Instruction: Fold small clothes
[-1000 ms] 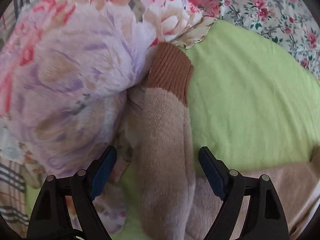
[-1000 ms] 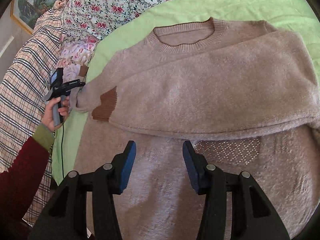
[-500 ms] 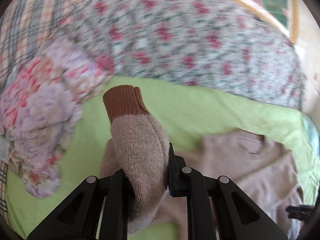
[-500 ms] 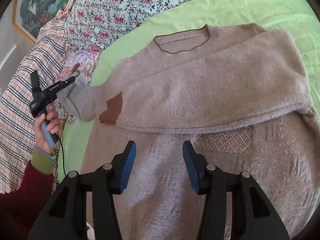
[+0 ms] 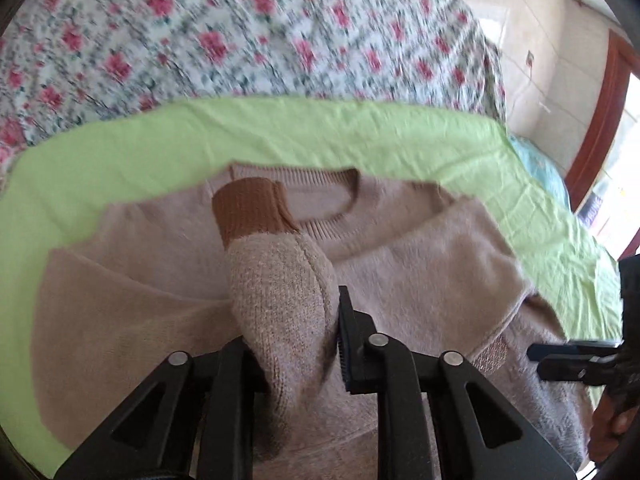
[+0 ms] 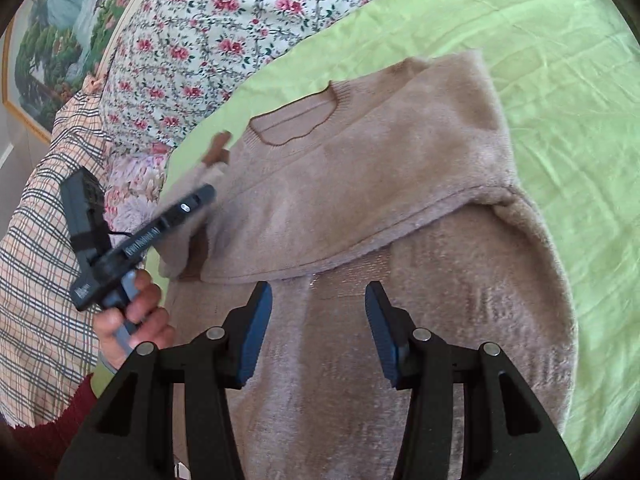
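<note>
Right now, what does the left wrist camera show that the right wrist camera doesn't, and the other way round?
Only the left view: the left claw from behind, its jaws opening around the sleeve, whose brown cuff hangs over the sweater's neckline; also a doorway.

Only the right view: the right claw open and empty above the sweater, the hand carrying the left claw, a framed painting and a plaid cloth.

Both: the tan sweater, the green sheet and the flowered bedding.

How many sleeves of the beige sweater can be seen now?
2. The folded sleeve lies across the sweater's chest. The raised sleeve, with a brown cuff, is between the opening jaws of the left hand-held gripper.
</note>
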Demonstrator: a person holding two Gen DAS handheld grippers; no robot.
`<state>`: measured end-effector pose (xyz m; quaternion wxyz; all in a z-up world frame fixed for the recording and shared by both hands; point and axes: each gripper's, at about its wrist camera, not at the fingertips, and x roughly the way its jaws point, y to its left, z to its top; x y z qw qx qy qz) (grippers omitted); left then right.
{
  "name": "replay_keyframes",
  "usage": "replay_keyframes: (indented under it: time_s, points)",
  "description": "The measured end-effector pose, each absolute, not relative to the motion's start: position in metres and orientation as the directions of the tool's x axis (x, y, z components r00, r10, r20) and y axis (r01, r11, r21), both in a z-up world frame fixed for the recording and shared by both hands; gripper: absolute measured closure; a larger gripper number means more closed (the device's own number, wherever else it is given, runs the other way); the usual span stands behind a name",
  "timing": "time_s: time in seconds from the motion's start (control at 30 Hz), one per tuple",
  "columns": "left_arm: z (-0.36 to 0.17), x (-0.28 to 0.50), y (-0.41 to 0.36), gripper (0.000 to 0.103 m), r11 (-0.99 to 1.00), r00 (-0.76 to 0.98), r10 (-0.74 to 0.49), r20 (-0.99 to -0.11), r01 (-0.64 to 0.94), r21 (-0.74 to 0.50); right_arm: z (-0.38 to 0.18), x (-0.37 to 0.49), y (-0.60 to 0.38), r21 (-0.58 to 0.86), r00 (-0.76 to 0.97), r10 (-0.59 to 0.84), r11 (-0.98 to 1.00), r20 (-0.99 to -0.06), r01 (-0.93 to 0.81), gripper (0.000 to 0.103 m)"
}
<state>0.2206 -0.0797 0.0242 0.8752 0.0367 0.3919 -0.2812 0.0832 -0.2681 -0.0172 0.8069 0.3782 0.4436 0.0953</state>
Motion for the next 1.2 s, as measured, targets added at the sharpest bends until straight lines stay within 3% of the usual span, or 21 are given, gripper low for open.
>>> replay_keyframes:
  time_s: [0.03, 0.1, 0.17, 0.37, 0.47, 0.67, 0.77, 0.8, 0.83, 0.87, 1.03, 1.2]
  points:
    - [0.017, 0.22, -0.082, 0.077, 0.838, 0.515, -0.464, -0.72, 0.52, -0.167, -0.018, 0.085, -0.27, 0.696, 0.588, 0.488, 0.694, -0.645, 0.186, 0.053]
    - [0.003, 0.223, -0.077, 0.042, 0.834, 0.474, -0.475, -0.741, 0.512, -0.207, -0.019, 0.09, -0.27, 0.698, 0.589, 0.489, 0.691, -0.643, 0.189, 0.053]
    - [0.001, 0.216, -0.068, 0.032, 0.844, 0.492, -0.467, -0.735, 0.495, -0.206, -0.017, 0.098, -0.268, 0.699, 0.592, 0.491, 0.692, -0.639, 0.18, 0.053]
    - [0.017, 0.175, -0.009, 0.03, 0.867, 0.546, -0.453, -0.705, 0.455, -0.204, -0.013, 0.147, -0.25, 0.737, 0.601, 0.545, 0.667, -0.584, 0.111, 0.053]
    - [0.02, 0.164, 0.026, 0.027, 0.912, 0.603, -0.365, -0.709, 0.383, -0.144, -0.016, 0.183, -0.238, 0.757, 0.596, 0.575, 0.648, -0.561, 0.088, 0.053]
    - [-0.002, 0.184, 0.106, 0.027, 0.977, 0.601, -0.213, -0.77, 0.151, -0.152, -0.035, 0.254, -0.213, 0.75, 0.563, 0.584, 0.654, -0.585, 0.1, 0.053]
    - [-0.015, 0.201, 0.125, 0.027, 0.98, 0.575, -0.196, -0.794, 0.091, -0.176, -0.054, 0.28, -0.203, 0.76, 0.514, 0.612, 0.637, -0.601, 0.129, 0.053]
    - [-0.019, 0.208, 0.123, 0.027, 0.98, 0.561, -0.196, -0.804, 0.087, -0.178, -0.055, 0.282, -0.203, 0.765, 0.513, 0.618, 0.631, -0.596, 0.129, 0.055]
    - [-0.022, 0.211, 0.122, 0.027, 0.982, 0.558, -0.188, -0.808, 0.086, -0.169, -0.049, 0.281, -0.203, 0.769, 0.529, 0.617, 0.629, -0.582, 0.114, 0.079]
    - [-0.022, 0.214, 0.119, 0.027, 0.985, 0.564, -0.173, -0.808, 0.089, -0.149, -0.039, 0.275, -0.205, 0.77, 0.56, 0.605, 0.631, -0.565, 0.095, 0.095]
    - [-0.021, 0.228, 0.104, 0.025, 0.992, 0.572, -0.127, -0.81, 0.09, -0.092, 0.018, 0.224, -0.243, 0.765, 0.729, 0.51, 0.643, -0.457, 0.029, 0.094]
    - [-0.017, 0.232, 0.094, 0.029, 0.999, 0.598, -0.047, -0.8, 0.039, -0.03, 0.029, 0.158, -0.294, 0.748, 0.804, 0.391, 0.657, -0.448, 0.097, 0.094]
